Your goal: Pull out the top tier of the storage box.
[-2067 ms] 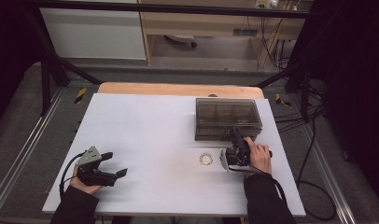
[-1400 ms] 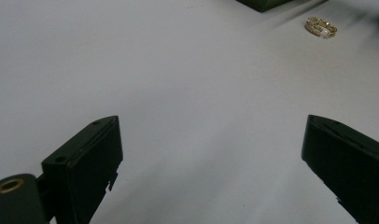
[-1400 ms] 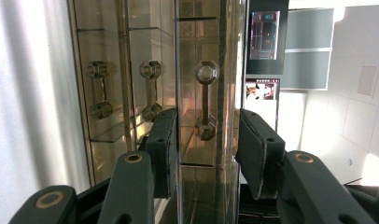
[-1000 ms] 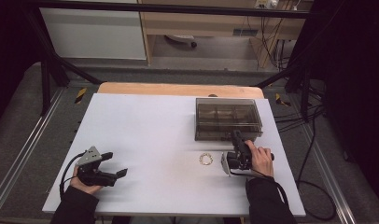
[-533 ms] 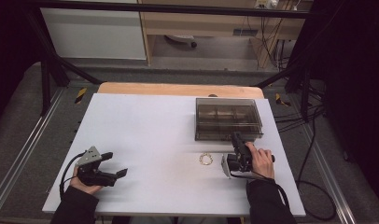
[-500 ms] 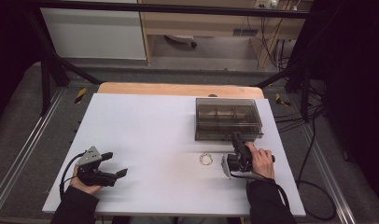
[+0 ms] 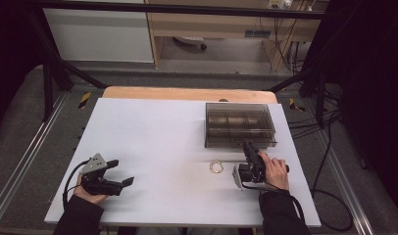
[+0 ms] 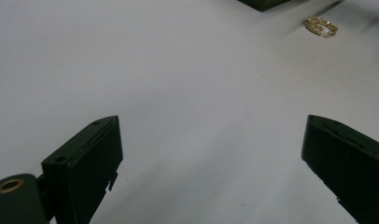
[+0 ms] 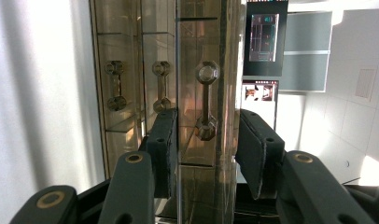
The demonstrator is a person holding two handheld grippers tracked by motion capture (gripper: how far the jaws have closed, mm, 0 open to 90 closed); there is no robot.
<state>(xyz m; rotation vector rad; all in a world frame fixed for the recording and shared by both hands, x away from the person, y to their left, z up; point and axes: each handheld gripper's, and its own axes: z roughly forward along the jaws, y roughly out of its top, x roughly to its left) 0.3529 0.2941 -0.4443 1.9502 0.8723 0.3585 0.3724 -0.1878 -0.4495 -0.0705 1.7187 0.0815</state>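
Right gripper [image 7: 249,147] is held on its side at the front edge of the smoky transparent box [image 7: 239,123]. In the right gripper view its jaws stand either side of the box's front handle [image 9: 206,103], parted, with a gap to the pad on the right. Left gripper [image 7: 119,172] rests near the table's [image 7: 153,127] front left, jaws wide apart over bare surface. Gold ring [image 7: 216,167] lies on the table just left of the right gripper, below the box.

I see grey carpet floor [image 7: 20,142] around the table, a white cabinet [image 7: 99,29] and wooden shelving [image 7: 211,22] beyond.
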